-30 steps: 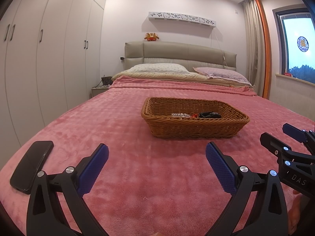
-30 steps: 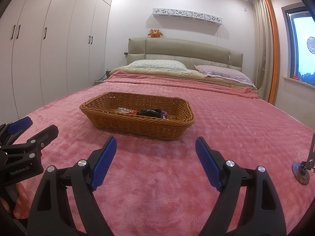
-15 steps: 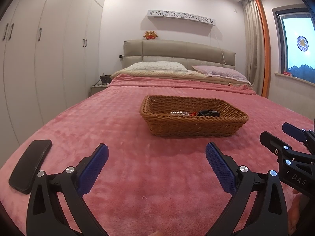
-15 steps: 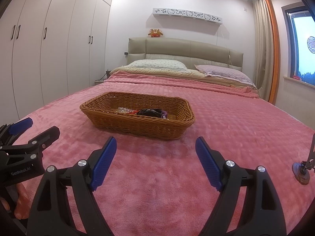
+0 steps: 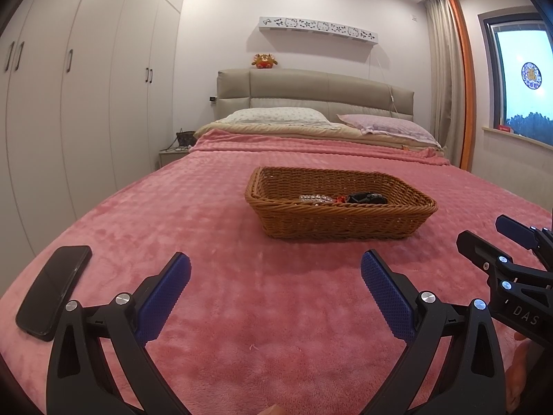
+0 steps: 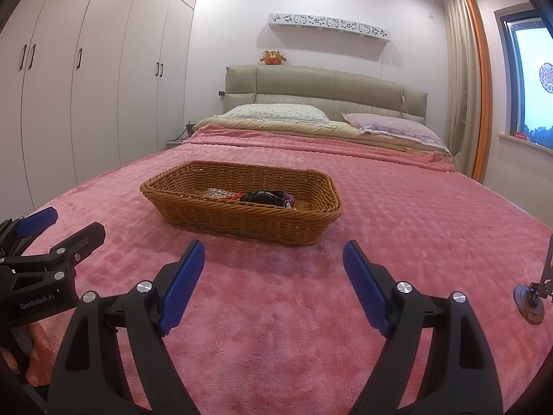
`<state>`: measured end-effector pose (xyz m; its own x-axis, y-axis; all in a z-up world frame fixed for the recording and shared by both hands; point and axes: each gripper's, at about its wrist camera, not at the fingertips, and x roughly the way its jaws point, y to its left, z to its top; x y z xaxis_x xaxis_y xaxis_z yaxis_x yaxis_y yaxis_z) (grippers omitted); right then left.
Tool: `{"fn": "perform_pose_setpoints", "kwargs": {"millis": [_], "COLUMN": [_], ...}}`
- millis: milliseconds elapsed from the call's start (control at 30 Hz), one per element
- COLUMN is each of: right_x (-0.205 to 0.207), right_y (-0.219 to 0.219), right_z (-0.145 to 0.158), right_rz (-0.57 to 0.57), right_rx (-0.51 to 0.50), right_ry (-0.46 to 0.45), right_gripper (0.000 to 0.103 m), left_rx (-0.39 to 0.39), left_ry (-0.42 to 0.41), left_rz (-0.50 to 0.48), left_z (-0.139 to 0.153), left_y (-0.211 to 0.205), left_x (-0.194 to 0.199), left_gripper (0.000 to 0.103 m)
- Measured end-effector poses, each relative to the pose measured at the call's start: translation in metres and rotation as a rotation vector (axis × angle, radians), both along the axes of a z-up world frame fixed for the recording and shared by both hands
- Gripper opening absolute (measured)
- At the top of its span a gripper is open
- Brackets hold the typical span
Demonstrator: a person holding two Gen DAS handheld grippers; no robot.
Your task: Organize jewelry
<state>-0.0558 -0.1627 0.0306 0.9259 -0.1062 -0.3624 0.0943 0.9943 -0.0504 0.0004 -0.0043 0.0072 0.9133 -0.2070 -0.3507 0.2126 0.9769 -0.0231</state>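
Jewelry lies heaped in a wicker basket at the middle of a bed spread with a pink blanket: clear beads, a red piece and a dark one. Near the foot edge, the left gripper and right gripper hover side by side over the blanket, jaws spread wide, holding nothing. A black phone rests by the bed's left edge, a small wooden-based stand by its right.
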Motion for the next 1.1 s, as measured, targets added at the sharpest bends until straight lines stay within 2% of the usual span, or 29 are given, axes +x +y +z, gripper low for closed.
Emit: {"fn": "perform_pose_setpoints", "kwargs": {"millis": [833,1100], "right_x": [0.0016,0.0014], "right_y": [-0.0012,-0.0008], "right_z": [-0.0021,-0.0022], "right_rz": [0.008,0.008], "right_rx": [0.003,0.004], "right_ry": [0.006,0.006], "right_gripper": [0.078,0.078], "left_rx": [0.009,-0.02], "left_ry": [-0.015,0.026], "left_rz": [0.002,-0.002], "left_z": [-0.0031,-0.0029], "left_y": [-0.002,0.0018], "left_x": [-0.0056,-0.0006], "left_gripper": [0.096,0.096]}}
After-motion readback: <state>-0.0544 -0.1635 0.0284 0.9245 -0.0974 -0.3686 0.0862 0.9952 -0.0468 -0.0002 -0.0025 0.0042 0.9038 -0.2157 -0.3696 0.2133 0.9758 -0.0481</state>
